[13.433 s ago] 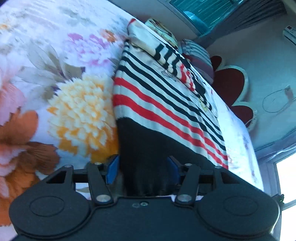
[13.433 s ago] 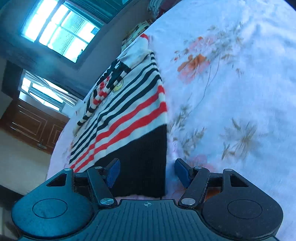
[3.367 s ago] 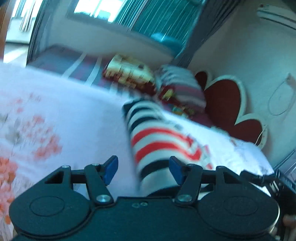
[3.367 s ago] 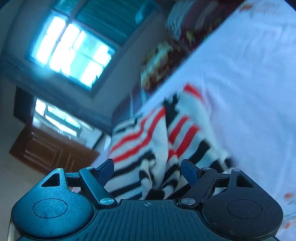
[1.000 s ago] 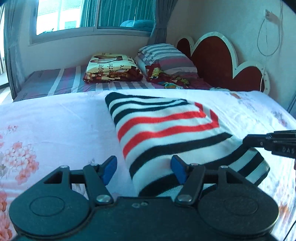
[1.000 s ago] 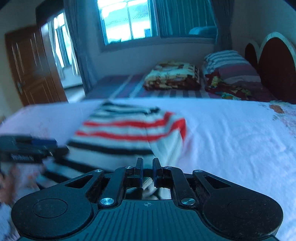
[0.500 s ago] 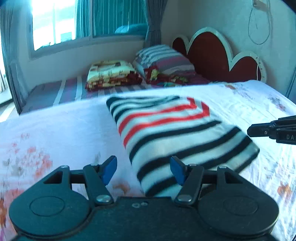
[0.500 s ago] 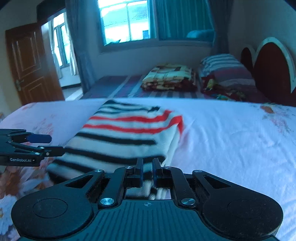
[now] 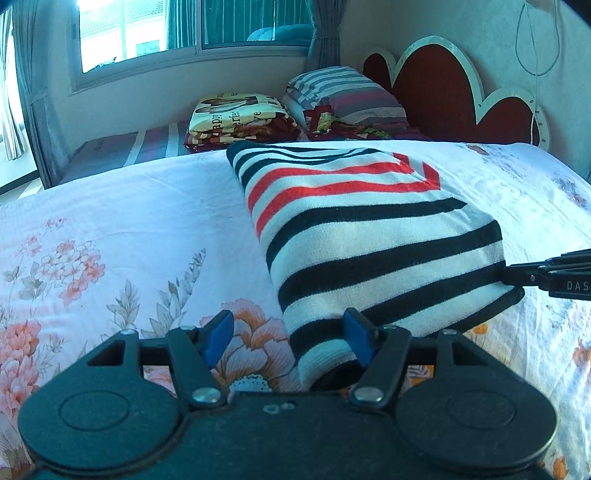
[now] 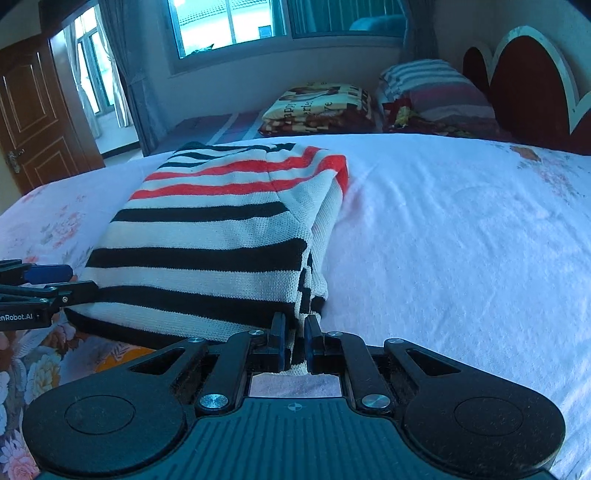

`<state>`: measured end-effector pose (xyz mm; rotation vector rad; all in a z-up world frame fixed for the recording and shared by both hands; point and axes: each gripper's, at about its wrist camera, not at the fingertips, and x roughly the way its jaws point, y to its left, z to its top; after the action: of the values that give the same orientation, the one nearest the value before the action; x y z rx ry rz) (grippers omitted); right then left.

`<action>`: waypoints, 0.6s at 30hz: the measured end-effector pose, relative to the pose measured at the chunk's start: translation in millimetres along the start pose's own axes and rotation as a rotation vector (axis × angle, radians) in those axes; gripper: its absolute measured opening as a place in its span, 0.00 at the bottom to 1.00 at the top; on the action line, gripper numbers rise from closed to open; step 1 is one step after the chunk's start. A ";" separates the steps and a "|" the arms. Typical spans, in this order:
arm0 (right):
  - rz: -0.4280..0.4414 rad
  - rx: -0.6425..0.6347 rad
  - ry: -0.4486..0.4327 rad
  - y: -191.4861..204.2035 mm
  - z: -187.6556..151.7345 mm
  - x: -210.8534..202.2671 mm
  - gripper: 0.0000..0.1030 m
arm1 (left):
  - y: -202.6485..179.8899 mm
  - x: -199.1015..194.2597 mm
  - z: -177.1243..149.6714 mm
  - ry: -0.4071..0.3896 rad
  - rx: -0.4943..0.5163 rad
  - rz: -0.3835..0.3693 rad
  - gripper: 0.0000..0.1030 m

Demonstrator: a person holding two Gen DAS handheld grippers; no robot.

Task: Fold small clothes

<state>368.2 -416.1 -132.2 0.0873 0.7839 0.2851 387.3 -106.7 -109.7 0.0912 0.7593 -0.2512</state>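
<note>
A folded sweater (image 9: 369,236) with black, red and white stripes lies on the floral bed sheet (image 9: 110,236). My left gripper (image 9: 288,336) is open, its blue pads on either side of the sweater's near left corner. My right gripper (image 10: 295,343) is shut on the sweater (image 10: 221,229) at its near right corner. The right gripper's fingers show at the right edge of the left wrist view (image 9: 550,277). The left gripper shows at the left edge of the right wrist view (image 10: 37,288).
A folded patterned blanket (image 9: 240,118) and striped pillows (image 9: 343,96) lie at the bed's far end by the red headboard (image 9: 443,88). A window (image 9: 184,26) is behind. A wooden door (image 10: 33,118) stands far left. White sheet (image 10: 461,229) spreads to the right.
The sweater has been folded from a long flat shape into a compact rectangle. In the last second it settled onto the bed; the right gripper stayed shut on its corner, the left stayed open.
</note>
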 end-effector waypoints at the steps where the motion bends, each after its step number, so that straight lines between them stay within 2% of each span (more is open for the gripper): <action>1: -0.004 -0.003 -0.001 0.9 -0.3 0.1 0.09 | -0.1 0.2 -0.4 0.000 0.001 0.002 0.64; 7: -0.005 0.043 -0.003 -2.5 -3.4 1.9 0.09 | 0.2 1.7 -3.2 0.004 0.000 0.002 0.65; 18: -0.061 0.003 0.041 9.9 4.8 2.6 0.09 | -3.0 2.0 0.9 0.023 0.012 0.021 0.65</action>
<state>371.1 -405.8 -128.8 0.0603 0.8266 0.2290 388.5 -110.2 -110.3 0.1131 0.7790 -0.2348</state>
